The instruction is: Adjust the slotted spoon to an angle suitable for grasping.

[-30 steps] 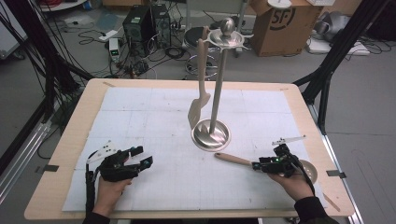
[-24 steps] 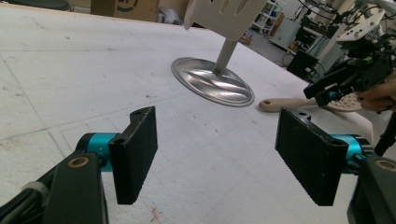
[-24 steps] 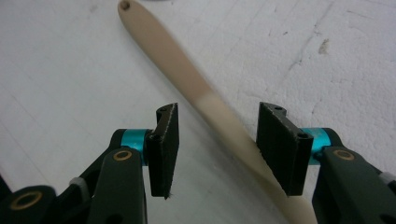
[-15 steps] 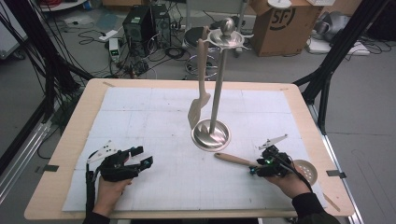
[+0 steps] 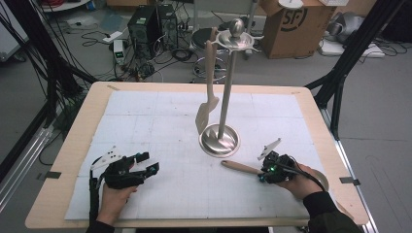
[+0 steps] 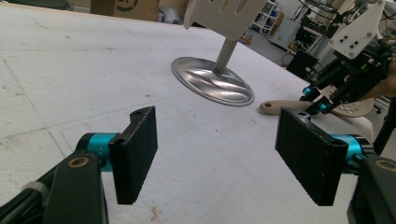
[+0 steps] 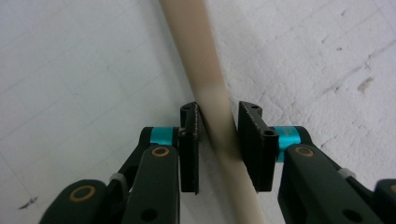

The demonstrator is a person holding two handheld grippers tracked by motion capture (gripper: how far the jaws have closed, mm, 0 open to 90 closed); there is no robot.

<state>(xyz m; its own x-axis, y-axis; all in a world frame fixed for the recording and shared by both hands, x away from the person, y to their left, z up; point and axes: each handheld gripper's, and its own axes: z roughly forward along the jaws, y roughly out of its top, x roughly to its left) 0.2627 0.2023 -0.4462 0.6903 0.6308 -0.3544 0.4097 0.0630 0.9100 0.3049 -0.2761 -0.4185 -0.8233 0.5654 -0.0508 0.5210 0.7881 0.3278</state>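
A beige slotted spoon (image 5: pixel 240 168) lies on the white mat at the right front, its handle pointing left toward the stand. My right gripper (image 5: pixel 265 174) is down over that handle. In the right gripper view the handle (image 7: pixel 205 70) runs between the jaws, and the right gripper (image 7: pixel 218 112) has its pads closed against the handle's sides. My left gripper (image 5: pixel 149 162) rests at the left front, wide open and holding nothing. The left gripper (image 6: pixel 219 144) looks toward the spoon (image 6: pixel 280 106) and the right gripper (image 6: pixel 345 84).
A metal utensil stand (image 5: pixel 226 97) rises from a round base (image 5: pixel 219 141) at the mat's middle, with a beige slotted spatula (image 5: pixel 208 97) hanging on its left side. The base (image 6: pixel 212 86) lies just behind the spoon's handle end. Boxes and cables sit beyond the table.
My right gripper has slid left along the spoon's handle toward the stand. The spoon and my left gripper have stayed put.
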